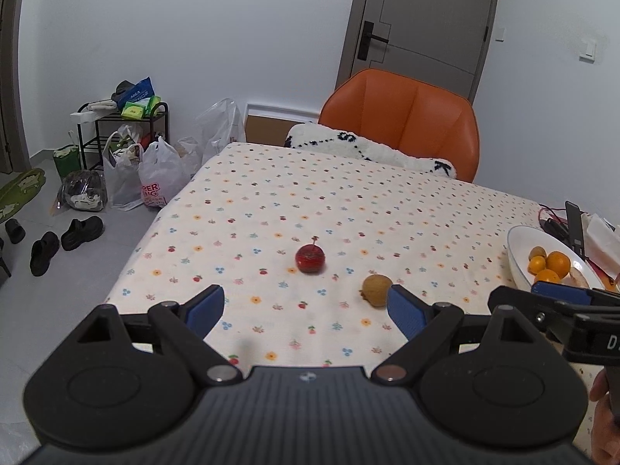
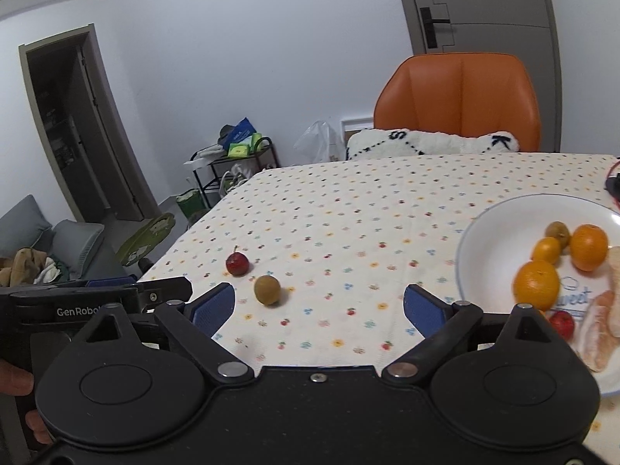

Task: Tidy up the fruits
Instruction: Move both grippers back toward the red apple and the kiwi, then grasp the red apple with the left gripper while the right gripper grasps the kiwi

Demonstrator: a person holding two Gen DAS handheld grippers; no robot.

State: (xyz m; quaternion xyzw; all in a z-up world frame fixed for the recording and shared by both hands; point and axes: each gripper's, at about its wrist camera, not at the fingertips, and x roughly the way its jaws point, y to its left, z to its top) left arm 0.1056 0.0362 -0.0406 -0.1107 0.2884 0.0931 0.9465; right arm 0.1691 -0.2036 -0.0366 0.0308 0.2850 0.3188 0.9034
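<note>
A small red fruit with a stem [image 1: 310, 258] [image 2: 237, 264] and a brown kiwi [image 1: 376, 289] [image 2: 267, 290] lie loose on the dotted tablecloth. My left gripper [image 1: 306, 308] hovers open just short of them, the kiwi beside its right finger. My right gripper [image 2: 319, 306] is open over bare cloth, with the kiwi ahead to its left. A white plate [image 2: 484, 228] [image 1: 517, 248] on the right holds three oranges [image 2: 536, 285], a kiwi [image 2: 558, 233], a small red fruit [image 2: 562, 323] and pale peeled pieces [image 2: 598, 333].
An orange chair [image 1: 403, 124] with a white cushion [image 1: 368, 149] stands at the table's far edge. Cables and a dark device [image 1: 575, 228] lie behind the plate. Bags, shoes and a black rack [image 1: 124, 143] crowd the floor to the left.
</note>
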